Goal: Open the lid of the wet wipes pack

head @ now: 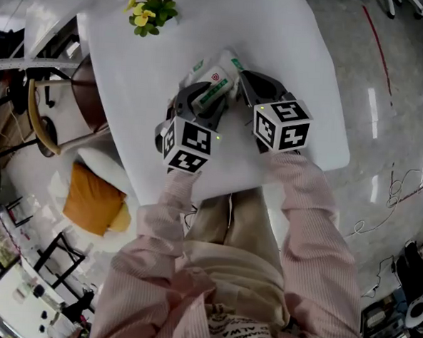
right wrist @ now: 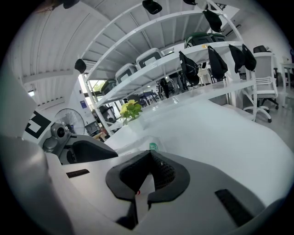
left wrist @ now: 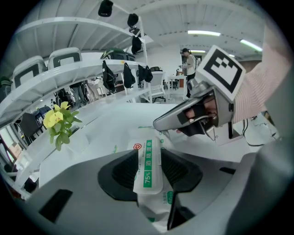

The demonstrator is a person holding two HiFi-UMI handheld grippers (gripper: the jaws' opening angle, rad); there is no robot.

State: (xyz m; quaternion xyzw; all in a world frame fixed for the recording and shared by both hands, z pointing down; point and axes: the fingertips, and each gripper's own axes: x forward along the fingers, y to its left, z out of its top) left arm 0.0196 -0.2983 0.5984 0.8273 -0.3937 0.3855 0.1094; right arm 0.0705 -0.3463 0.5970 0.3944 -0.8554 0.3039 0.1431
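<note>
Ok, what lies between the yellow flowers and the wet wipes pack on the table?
Nothing: only bare white table between the yellow flowers and the wet wipes pack, as the head view shows.

The lid point(left wrist: 148, 161) of the wet wipes pack point(head: 218, 79) carries a green strip point(left wrist: 147, 170) with "75%" in white at its near end. Above that number stand four white Chinese characters, 酒精湿巾. A small red shield sign point(left wrist: 137, 146) is printed beside the far end of the strip. Lower on the pack a green "80" can be half read. The left marker cube point(head: 188, 145) and the right marker cube point(head: 282, 124) show black-and-white square code patterns. The print on the person's shirt point(head: 241, 334) is too small to read.
</note>
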